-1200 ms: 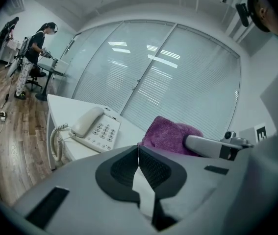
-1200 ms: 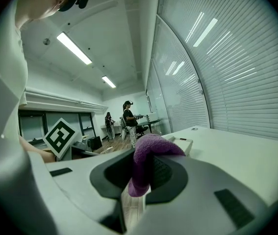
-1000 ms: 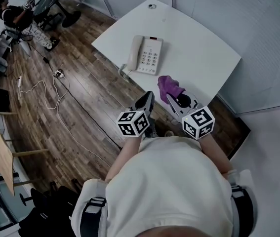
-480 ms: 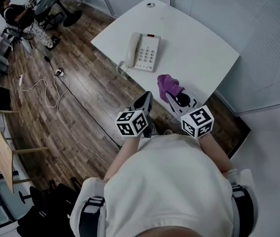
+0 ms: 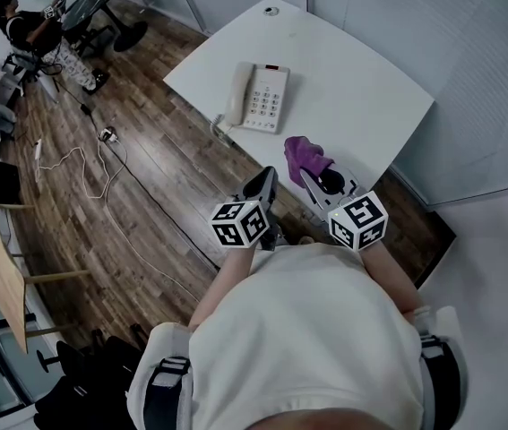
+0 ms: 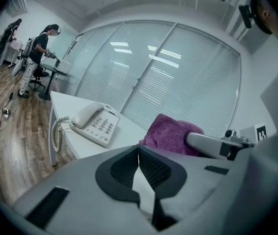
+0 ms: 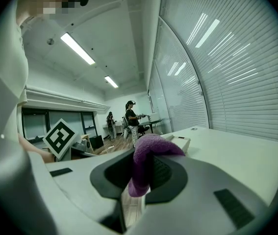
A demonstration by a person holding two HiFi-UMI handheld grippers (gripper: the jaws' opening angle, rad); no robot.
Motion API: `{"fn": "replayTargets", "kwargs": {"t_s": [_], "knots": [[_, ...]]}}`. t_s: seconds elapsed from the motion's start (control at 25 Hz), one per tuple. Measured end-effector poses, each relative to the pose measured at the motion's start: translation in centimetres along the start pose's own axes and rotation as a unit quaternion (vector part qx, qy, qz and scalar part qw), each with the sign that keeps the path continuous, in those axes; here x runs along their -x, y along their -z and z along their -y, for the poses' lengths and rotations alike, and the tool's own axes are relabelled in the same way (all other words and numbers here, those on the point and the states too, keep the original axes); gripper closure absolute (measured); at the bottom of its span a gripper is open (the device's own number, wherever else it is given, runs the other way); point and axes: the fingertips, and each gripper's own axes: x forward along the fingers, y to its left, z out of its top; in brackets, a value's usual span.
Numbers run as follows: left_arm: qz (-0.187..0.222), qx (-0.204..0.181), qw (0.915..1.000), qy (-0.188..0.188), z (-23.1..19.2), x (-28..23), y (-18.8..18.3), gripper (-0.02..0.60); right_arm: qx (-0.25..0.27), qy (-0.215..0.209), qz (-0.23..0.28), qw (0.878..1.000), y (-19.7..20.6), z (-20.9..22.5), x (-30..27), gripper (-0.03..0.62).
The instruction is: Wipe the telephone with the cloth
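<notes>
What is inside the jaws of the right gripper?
The purple cloth, clamped by the right gripper and bunched over its tips. It covers the inner jaw faces, so how deep it goes is hidden.

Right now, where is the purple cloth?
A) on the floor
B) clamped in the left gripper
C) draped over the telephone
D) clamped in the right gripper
D: the right gripper pinches the purple cloth between its jaws, while the left gripper is shut on nothing and the telephone sits bare on the table.
</notes>
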Motion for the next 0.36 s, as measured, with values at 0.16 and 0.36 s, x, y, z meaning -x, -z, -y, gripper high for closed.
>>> {"fn": "replayTargets", "kwargs": {"t_s": [0.16, 0.36], "knots": [[-0.002, 0.003, 1.0000, 0.000, 0.02, 0.11, 0.13, 0.558, -0.002, 0.001, -0.001, 1.000, 0.05, -0.05, 0.00, 0.533], [-0.001, 0.005, 1.0000, -0.002, -0.23, 0.04, 0.04, 0.558, -0.006, 0.002, 0.000, 1.000, 0.02, 0.20, -0.18, 0.533]]}}
